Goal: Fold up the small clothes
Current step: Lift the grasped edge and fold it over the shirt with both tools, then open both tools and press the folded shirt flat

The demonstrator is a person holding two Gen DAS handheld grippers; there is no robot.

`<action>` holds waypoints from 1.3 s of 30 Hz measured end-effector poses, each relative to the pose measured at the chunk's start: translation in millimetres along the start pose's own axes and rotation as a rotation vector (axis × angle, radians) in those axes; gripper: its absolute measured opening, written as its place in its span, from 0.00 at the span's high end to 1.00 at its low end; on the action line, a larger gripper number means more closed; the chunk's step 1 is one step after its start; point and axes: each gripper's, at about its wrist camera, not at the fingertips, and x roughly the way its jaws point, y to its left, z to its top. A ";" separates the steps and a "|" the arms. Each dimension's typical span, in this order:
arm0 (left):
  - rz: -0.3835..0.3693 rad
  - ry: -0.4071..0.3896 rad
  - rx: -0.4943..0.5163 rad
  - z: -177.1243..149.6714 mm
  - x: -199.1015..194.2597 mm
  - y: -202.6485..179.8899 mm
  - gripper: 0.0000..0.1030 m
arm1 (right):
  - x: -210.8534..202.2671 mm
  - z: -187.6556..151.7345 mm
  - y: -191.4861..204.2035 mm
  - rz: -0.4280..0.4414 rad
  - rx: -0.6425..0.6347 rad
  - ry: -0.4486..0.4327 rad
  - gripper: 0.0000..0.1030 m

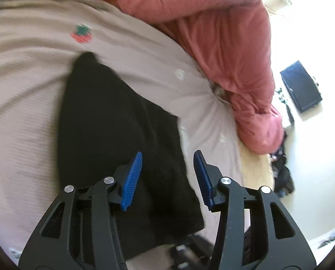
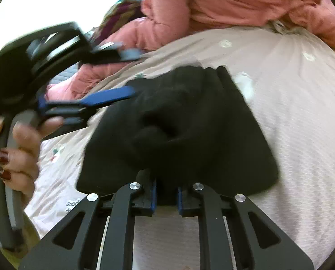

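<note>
Two grippers are over one black garment lying on the pale bed sheet, lower middle of both views. Left gripper has its blue fingers spread apart above the cloth's near edge, not pinching anything. Right gripper has its fingers pressed nearly together on a bunched fold of the black garment. A pink duvet is heaped along the top. A hand grips the left gripper's handle at the left edge of the right wrist view.

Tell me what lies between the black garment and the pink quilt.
Only bare pale bedsheet separates the black garment from the pink quilt; the left wrist view shows this best.
</note>
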 end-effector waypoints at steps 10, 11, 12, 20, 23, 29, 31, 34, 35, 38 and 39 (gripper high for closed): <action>0.305 -0.020 0.215 -22.3 -11.7 20.6 0.76 | -15.5 9.3 -22.4 0.146 0.164 0.049 0.42; 0.325 -0.024 0.255 -26.5 -13.0 18.1 0.76 | -18.0 13.4 -25.5 0.155 0.185 0.048 0.37; 0.334 -0.028 0.277 -28.6 -13.0 16.7 0.76 | -20.4 17.7 -26.3 0.157 0.193 0.049 0.34; 0.346 -0.065 0.310 -37.1 -24.5 15.8 0.61 | 16.2 61.8 -37.2 0.193 0.251 0.176 0.21; 0.343 -0.066 0.298 -39.6 -28.0 20.4 0.56 | 33.5 72.0 -34.6 0.179 0.236 0.200 0.21; 0.347 -0.063 0.285 -41.5 -30.2 26.7 0.48 | 42.5 82.2 -22.0 0.131 0.166 0.215 0.63; 0.354 -0.065 0.286 -41.5 -29.3 25.8 0.48 | 44.0 84.5 -20.4 0.126 0.146 0.209 0.72; 0.354 -0.068 0.288 -41.7 -28.1 24.5 0.48 | 39.8 86.3 -13.4 0.092 0.083 0.189 0.80; 0.356 -0.070 0.292 -41.8 -27.5 23.7 0.48 | 35.3 87.1 -9.1 0.071 0.049 0.182 0.81; 0.344 -0.073 0.295 -41.3 -26.9 19.9 0.48 | 19.1 91.4 -2.5 0.046 -0.008 0.131 0.82; 0.337 -0.074 0.295 -41.4 -27.5 18.4 0.48 | 15.3 93.6 -0.8 0.038 -0.027 0.117 0.82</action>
